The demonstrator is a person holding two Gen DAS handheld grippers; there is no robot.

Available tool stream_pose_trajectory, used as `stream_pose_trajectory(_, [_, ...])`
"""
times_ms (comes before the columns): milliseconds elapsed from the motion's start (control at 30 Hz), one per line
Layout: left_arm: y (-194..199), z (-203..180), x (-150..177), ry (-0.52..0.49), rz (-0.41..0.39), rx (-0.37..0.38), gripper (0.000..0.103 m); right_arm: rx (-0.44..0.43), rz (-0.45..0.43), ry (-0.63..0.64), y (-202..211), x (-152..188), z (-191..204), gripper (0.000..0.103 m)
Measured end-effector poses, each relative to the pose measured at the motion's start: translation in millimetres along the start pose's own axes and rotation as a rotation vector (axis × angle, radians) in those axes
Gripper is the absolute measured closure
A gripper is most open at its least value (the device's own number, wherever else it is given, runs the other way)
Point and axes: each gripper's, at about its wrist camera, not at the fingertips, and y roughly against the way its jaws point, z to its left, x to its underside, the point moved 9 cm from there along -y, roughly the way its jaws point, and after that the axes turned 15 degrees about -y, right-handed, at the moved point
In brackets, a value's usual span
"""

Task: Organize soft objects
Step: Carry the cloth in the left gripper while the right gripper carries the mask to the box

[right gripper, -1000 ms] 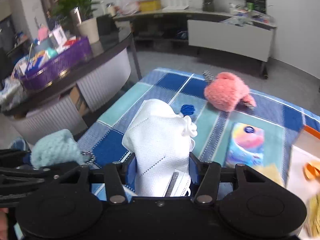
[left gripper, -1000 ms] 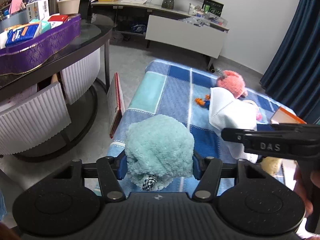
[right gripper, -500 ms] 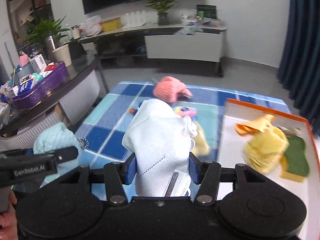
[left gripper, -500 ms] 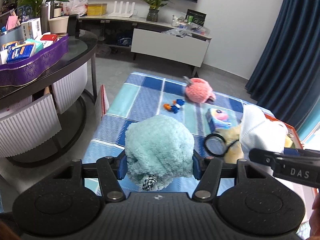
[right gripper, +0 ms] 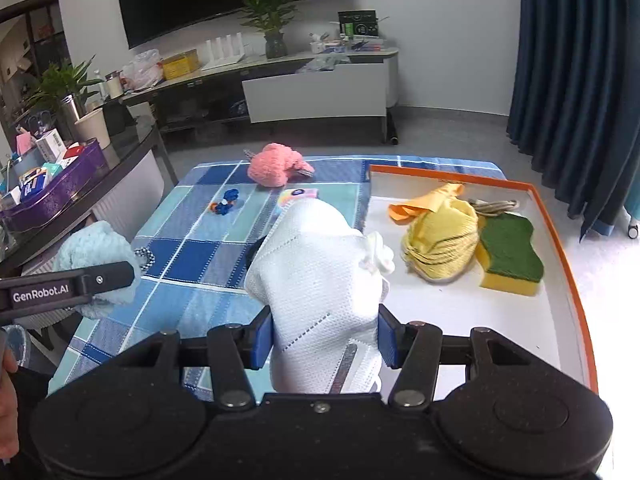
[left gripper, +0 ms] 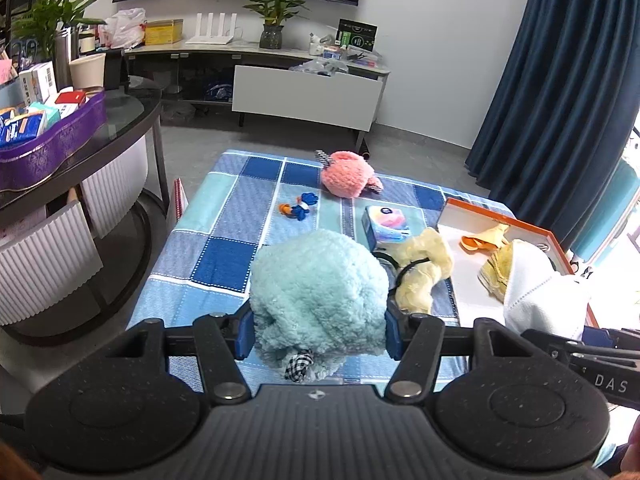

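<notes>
While carried above the blue checked cloth (left gripper: 224, 256), fluffy mint-green plush ball (left gripper: 320, 292) squashes between left gripper (left gripper: 318, 334) pads; light, springy, best pinched mid-body. Limp white mesh face mask (right gripper: 320, 280), clamped in right gripper (right gripper: 325, 338), near orange-rimmed white tray (right gripper: 560, 248).

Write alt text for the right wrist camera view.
The right gripper clamps a white woven face mask above a blue checked tablecloth. To its right, an orange-rimmed white tray holds a yellow cloth and a green-topped yellow sponge.
</notes>
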Motion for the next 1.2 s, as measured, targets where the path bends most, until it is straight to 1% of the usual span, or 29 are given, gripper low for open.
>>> stream_pose_trajectory(233, [3.9, -24.9, -0.6, -0.026, -0.007, 0.031, 0.043, 0.002, -0.025, -0.033, 13.1, 3.5, -18.6, 0.040])
stream_pose_trajectory(367, [4.7, -38.7, 0.4, -0.019, -0.004, 0.063, 0.043, 0.012, -0.031, -0.049, 18.8, 5.0, -31.2, 0.040])
stream_pose_trajectory(800, [3.9, -91.6, -10.5, -0.103, -0.026, 0.122, 0.043, 0.049, -0.075, -0.103, 36.5, -2.0, -66.5, 0.040])
stream_pose_trajectory(1200, [0.8, -120.6, -13.4, -0.150, -0.023, 0.164, 0.043, 0.082, -0.108, -0.149, 49.0, -8.0, -93.6, 0.040])
